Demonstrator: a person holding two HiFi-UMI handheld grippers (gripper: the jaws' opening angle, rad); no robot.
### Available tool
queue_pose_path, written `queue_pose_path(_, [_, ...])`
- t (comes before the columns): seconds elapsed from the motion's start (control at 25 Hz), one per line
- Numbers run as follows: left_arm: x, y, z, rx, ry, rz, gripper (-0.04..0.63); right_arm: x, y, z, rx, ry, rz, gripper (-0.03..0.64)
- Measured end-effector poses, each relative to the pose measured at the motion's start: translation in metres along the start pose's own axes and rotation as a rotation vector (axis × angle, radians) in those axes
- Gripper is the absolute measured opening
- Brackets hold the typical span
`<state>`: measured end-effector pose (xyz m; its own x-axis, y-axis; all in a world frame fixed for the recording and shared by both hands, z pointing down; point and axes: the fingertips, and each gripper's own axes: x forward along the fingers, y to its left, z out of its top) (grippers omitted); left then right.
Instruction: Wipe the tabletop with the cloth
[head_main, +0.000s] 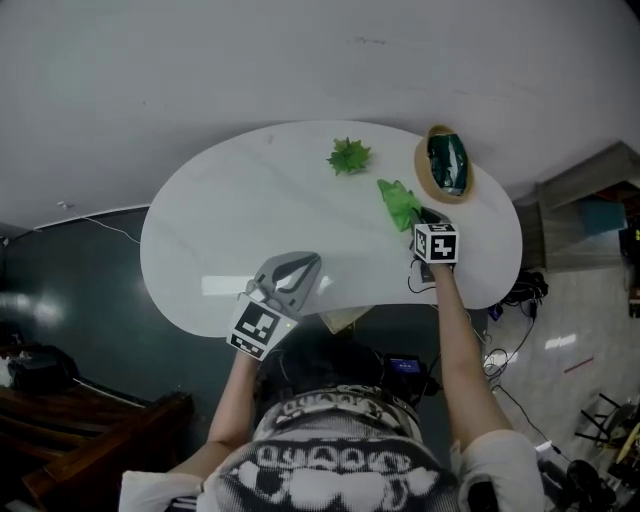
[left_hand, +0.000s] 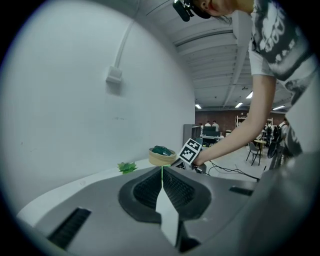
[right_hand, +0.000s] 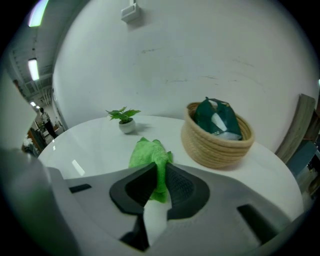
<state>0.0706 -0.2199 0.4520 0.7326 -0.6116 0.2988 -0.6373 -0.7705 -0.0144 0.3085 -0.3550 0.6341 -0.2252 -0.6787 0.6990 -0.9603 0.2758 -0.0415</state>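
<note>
A person seen from above leans over a white oval table (head_main: 200, 240), holding a two-jaw gripper in each hand. The right gripper (head_main: 419, 216) reaches toward the table's far right side, its jaws pressed closed on the near end of a bright green cloth (head_main: 398, 203). The rest of the cloth lies bunched on the tabletop ahead of the jaws. In the right gripper view, the cloth (right_hand: 147, 155) is pinched between the two dark pads. Just beyond it to the right stands a woven basket (right_hand: 217, 140) holding a dark green packet (right_hand: 217, 117), and to the left a small potted plant (right_hand: 123, 117). The left gripper (head_main: 308, 263) hovers over the near edge of the table, well apart from the cloth, its jaws brought together with nothing between them.
</note>
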Motion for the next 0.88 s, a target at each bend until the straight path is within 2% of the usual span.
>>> queue_pose_path(0.28, [0.037,-0.038,0.014,0.008,0.012,-0.041,0.006,-0.027,-0.073,-0.026,0.043,0.002,-0.059,0.057])
queue_pose_path(0.48, [0.052,-0.047,0.014,0.009,0.013,-0.051,0.005,-0.042,-0.112,-0.044,0.079,0.000,-0.102,0.057])
queue_pose_path(0.72, [0.055,-0.054,0.015,0.021,0.030,-0.054,0.006,-0.059,-0.137,-0.058,0.124,-0.012,-0.134,0.057])
queue_pose_path(0.88, [0.049,-0.053,0.012,0.021,0.030,-0.052,0.006,-0.068,-0.129,-0.054,0.144,-0.043,-0.132,0.055])
